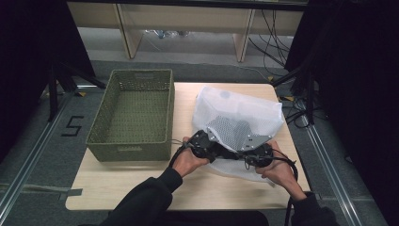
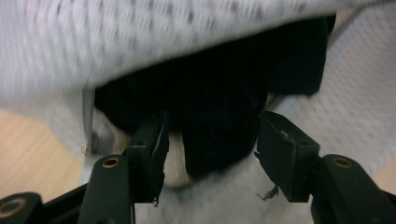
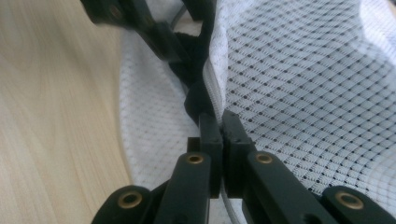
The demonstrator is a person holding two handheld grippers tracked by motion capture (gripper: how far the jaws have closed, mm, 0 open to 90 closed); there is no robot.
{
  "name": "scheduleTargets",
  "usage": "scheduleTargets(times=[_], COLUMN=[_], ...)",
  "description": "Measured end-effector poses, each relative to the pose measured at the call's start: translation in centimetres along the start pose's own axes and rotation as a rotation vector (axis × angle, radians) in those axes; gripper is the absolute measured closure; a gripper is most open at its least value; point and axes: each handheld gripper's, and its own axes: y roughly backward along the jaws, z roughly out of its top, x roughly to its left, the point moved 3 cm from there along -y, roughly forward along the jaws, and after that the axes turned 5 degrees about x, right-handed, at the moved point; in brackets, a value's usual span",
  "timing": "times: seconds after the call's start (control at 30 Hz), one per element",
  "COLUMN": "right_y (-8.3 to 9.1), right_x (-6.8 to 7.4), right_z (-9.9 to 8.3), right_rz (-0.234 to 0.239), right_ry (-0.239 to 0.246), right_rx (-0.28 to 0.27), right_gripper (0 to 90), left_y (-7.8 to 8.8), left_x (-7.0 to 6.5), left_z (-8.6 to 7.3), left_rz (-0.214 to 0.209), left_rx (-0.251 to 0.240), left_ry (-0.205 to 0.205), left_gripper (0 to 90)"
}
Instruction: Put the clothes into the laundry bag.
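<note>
Two grippers at mesh bag (image 1: 237,117), lying on surface (image 1: 117,186) at 3 o'clock of basket (image 1: 131,115). Right gripper (image 3: 219,123): jaws clamped on bag's zipper edge, holding mouth up. Left gripper (image 2: 210,140): jaws apart, straddling dark cloth (image 2: 210,98) inside, likely to pull it out.

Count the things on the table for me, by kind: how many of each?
Basket: 1
Mesh bag: 1
Dark cloth inside the bag: 1
Gripper: 2, left and right
Total: 5
</note>
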Motion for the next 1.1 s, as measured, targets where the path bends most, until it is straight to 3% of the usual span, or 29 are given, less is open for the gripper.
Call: scheduleTargets(times=[0.03,0.13,0.2,0.27,0.33,0.43,0.6,0.67,0.73,0.77,0.9,0.97,1.0,1.1], right_y=[-0.2,-0.5,-0.5,-0.5,-0.6,-0.9,-1.7,-2.1,-2.4,-2.6,-2.8,-2.9,-2.9,-3.1], right_x=[0.0,0.1,0.2,0.2,0.2,0.3,0.8,0.9,1.0,0.9,0.7,0.7,0.6,0.6], right_z=[-0.1,0.0,0.1,0.1,0.0,-0.2,-0.5,-0.6,-0.8,-0.9,-1.1,-1.2,-1.2,-1.1], right_rz=[-0.004,0.006,0.011,0.011,0.016,0.035,0.072,0.085,0.092,0.088,0.077,0.072,0.072,0.066], right_ry=[0.0,0.007,0.023,0.02,0.002,-0.004,-0.013,-0.01,-0.027,-0.021,-0.044,-0.047,-0.047,-0.042], right_rx=[0.008,0.015,0.011,0.007,0.009,0.01,0.02,0.031,0.046,0.042,0.054,0.057,0.06,0.061], right_gripper=[90.0,90.0,90.0,90.0,90.0,90.0,90.0,90.0,90.0,90.0,90.0,90.0,90.0,90.0], left_y=[-0.1,-1.1,-1.6,-1.9,-2.2,-2.6,-2.8,-2.5,-2.3,-1.7,-0.1,0.0,0.5,0.4], left_x=[0.1,0.1,0.1,0.3,0.5,0.5,-0.2,-0.3,-0.3,-0.7,-1.2,-1.4,-1.3,-1.1], left_z=[-0.3,-0.7,-0.7,-0.4,-0.2,0.3,0.8,0.5,0.4,0.1,-0.8,-1.0,-1.7,-2.3], left_rz=[-0.008,-0.041,-0.041,-0.067,-0.082,-0.077,-0.074,-0.074,-0.081,-0.107,-0.129,-0.134,-0.145,-0.152], left_rx=[0.024,0.056,0.044,0.017,0.008,-0.028,-0.043,-0.038,-0.037,-0.025,-0.008,-0.016,-0.007,0.008], left_ry=[-0.014,0.003,-0.001,0.0,0.021,0.053,0.022,0.025,0.024,0.014,-0.046,-0.052,-0.148,-0.161], left_gripper=[42.6,43.6,54.8,72.7,78.7,80.4,80.5,79.6,73.3,69.1,55.2,47.3,43.8,37.3])
